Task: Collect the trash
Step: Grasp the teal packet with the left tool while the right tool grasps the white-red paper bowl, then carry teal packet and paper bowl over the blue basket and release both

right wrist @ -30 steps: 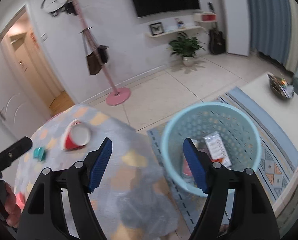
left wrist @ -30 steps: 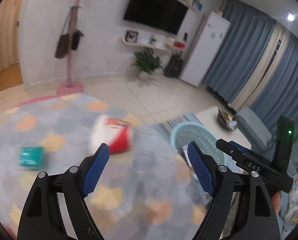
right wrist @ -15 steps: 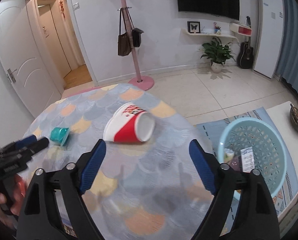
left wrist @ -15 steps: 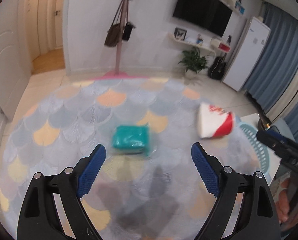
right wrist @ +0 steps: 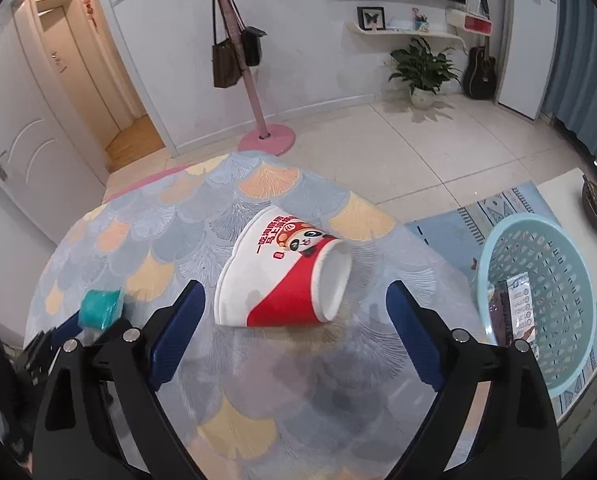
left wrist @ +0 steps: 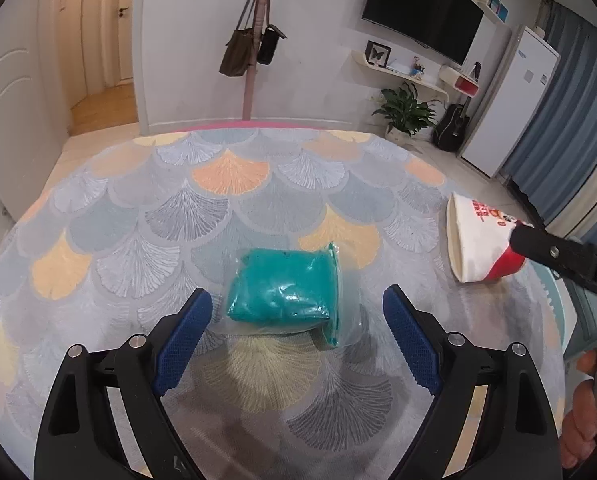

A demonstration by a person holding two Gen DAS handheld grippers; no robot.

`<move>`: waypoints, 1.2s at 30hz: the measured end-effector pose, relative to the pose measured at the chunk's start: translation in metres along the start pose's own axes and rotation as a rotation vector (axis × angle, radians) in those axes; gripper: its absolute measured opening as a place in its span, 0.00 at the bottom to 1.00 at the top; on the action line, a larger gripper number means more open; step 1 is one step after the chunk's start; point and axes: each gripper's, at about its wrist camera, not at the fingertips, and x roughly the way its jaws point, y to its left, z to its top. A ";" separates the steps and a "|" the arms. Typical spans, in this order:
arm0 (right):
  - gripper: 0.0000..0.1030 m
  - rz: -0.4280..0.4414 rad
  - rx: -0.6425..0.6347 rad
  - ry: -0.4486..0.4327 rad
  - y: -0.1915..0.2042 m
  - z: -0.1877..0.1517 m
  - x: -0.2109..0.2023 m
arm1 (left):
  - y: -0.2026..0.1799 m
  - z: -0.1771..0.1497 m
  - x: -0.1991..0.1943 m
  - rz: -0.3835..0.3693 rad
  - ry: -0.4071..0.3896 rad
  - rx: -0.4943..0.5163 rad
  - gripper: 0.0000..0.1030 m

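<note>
Tbl [left wrist: 226, 176] open; only bag [left wrist: 282, 290] & cup [right wrist: 282, 276] obstruct.

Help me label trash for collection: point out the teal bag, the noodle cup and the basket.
teal bag [left wrist: 280, 288], left wrist view, middle of its teal filling.
noodle cup [right wrist: 274, 280], right wrist view, its white side wall.
basket [right wrist: 494, 246], right wrist view, its left rim.

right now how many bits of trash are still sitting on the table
2: a teal bag lies ahead of the left gripper, and a tipped noodle cup lies ahead of the right gripper. Nearer edge unseen.

glossy paper cup [right wrist: 282, 276], crinkly plastic bag [left wrist: 284, 292].
</note>
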 end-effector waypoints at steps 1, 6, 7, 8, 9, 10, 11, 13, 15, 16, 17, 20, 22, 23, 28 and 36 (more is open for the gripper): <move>0.85 0.002 0.006 0.007 0.001 0.001 0.004 | -0.002 -0.001 -0.001 0.018 -0.011 0.013 0.77; 0.85 -0.034 0.033 0.020 0.004 0.002 0.020 | -0.005 -0.004 -0.006 0.035 -0.037 0.036 0.50; 0.85 -0.043 0.036 0.019 0.005 0.002 0.021 | -0.004 -0.004 -0.007 0.031 -0.044 0.031 0.50; 0.85 -0.053 0.040 0.018 0.006 0.002 0.023 | -0.002 -0.005 -0.010 0.032 -0.053 0.021 0.50; 0.85 -0.056 0.041 0.017 0.008 0.002 0.025 | 0.002 -0.003 -0.011 0.030 -0.062 0.007 0.50; 0.85 -0.057 0.038 0.018 0.010 0.003 0.027 | 0.003 -0.003 -0.012 0.023 -0.068 -0.006 0.50; 0.85 -0.059 0.029 0.023 0.013 0.002 0.030 | 0.005 -0.002 -0.013 0.016 -0.072 -0.020 0.50; 0.85 -0.068 0.019 0.030 0.017 0.001 0.034 | 0.010 -0.003 -0.015 0.004 -0.079 -0.044 0.49; 0.85 -0.074 0.010 0.034 0.022 0.000 0.038 | 0.008 -0.001 -0.016 -0.004 -0.082 -0.046 0.49; 0.85 -0.086 0.004 0.033 0.023 0.000 0.040 | 0.006 -0.001 -0.016 -0.003 -0.084 -0.042 0.49; 0.85 -0.094 0.000 0.032 0.023 -0.001 0.040 | 0.005 -0.001 -0.016 0.000 -0.086 -0.036 0.49; 0.75 -0.142 -0.014 0.016 0.023 -0.003 0.040 | 0.001 -0.001 -0.017 0.006 -0.092 -0.023 0.49; 0.72 -0.137 -0.017 0.008 0.021 -0.004 0.035 | 0.001 -0.002 -0.019 0.005 -0.093 -0.025 0.49; 0.72 -0.133 -0.015 -0.001 0.020 -0.005 0.032 | 0.001 -0.002 -0.019 0.000 -0.094 -0.028 0.49; 0.71 -0.122 -0.033 -0.085 0.011 -0.012 -0.007 | -0.007 -0.004 -0.026 -0.026 -0.100 -0.009 0.49; 0.71 -0.145 0.017 -0.216 -0.035 -0.009 -0.080 | -0.053 0.013 -0.072 -0.167 -0.158 0.068 0.49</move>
